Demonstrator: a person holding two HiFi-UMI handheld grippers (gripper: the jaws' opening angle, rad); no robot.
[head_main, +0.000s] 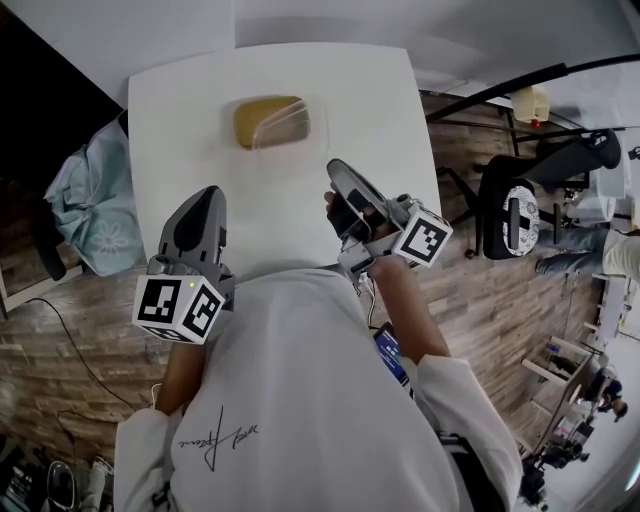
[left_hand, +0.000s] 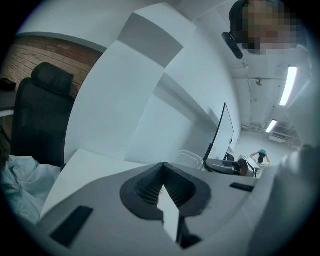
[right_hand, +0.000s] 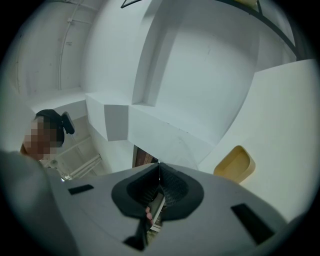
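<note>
Closest to us, at 6 o'clock in the head view, our white shirt fills the lower part of the frame. Just past it we hold the left gripper at 9 o'clock of the picture's middle and the right gripper at 1 o'clock. Both are over the near half of the white table and point roughly towards 12 o'clock.

In the left gripper view we see its jaws pressed together at the tips, with nothing between them. The right gripper view shows the same: jaws closed tip to tip and empty.

Farther out, on the far half of the table, lies a yellow tray. It is at 1 o'clock from the left gripper's tips and 11 o'clock from the right gripper's, well apart from both. A clear tub overlaps the tray at its 3 o'clock side; we cannot tell whether it sits in the tray or only leans on it.

Beyond the table's edges, a pale blue cloth lies at 9 o'clock. A black office chair stands on the wooden floor at 3 o'clock. A white wall closes the view at 12 o'clock
</note>
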